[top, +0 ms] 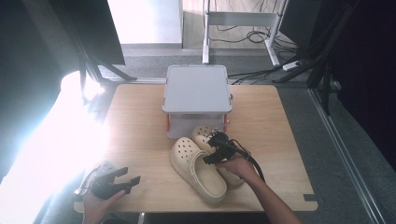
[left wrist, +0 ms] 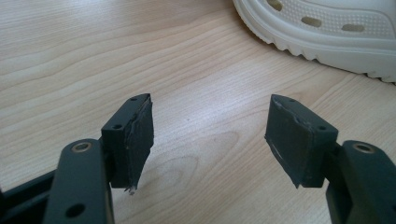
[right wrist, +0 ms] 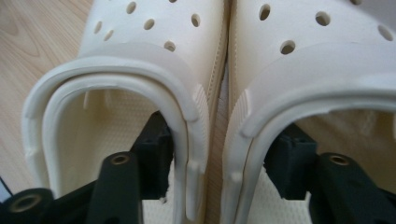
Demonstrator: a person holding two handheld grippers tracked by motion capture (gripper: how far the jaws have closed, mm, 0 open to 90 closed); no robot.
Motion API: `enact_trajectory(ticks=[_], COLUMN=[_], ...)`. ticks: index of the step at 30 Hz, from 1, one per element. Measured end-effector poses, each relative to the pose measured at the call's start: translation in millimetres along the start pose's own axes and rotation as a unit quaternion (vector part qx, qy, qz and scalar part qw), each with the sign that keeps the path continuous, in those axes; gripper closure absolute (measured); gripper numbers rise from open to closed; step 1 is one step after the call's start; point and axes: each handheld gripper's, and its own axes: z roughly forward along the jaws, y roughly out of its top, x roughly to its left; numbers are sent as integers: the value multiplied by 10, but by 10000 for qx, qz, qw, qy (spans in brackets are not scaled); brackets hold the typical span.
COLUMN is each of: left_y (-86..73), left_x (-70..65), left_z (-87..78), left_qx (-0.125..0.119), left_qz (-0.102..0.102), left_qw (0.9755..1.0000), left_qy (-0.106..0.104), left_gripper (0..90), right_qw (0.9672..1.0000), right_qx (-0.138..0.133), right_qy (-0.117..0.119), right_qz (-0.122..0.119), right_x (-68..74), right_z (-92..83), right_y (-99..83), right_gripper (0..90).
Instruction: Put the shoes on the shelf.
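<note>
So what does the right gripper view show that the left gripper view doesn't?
Right gripper view: both cream clogs side by side, the left clog and the right clog, with the right gripper straddling their two touching inner walls, one jaw inside each shoe opening.

Left gripper view: the left gripper open over bare wood with nothing between its jaws, and just the ridged sole edge of one clog at the top right.

Both show the light wooden table and cream clog material with holes.
</note>
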Motion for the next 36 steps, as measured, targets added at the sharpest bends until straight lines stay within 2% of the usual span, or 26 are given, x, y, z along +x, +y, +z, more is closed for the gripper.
enact_trajectory(ticks=[3,7,13,23,29,33,36], left_y=[-7,-4,-2,-2,-1,3,4], left_x=[1,8,6,15,8,3,7], left_z=[22,-5,0,-10,9,3,3], left_qx=[50,-7,11,-17,20,15,15], left_qz=[8,-7,-1,-11,-13,-6,13], left_qw=[10000,10000,10000,10000,10000,10000,10000], left_qy=[-15,-20,-15,6,-2,3,6], left_gripper=[330,331,330,331,331,330,331], right_qw=[9998,9988,9983,9988,9990,9983,9973], right_qx=[202,464,522,308,172,95,20], right_qy=[44,-98,-167,-226,2,60,208], right_qz=[3,-106,-197,-293,-403,-570,-703], right_x=[6,40,45,14,-7,67,149], right_z=[41,97,93,33,-106,-229,-340], right_y=[30,52,62,-29,-127,-133,-114], right_gripper=[526,569,626,656,657,656,656])
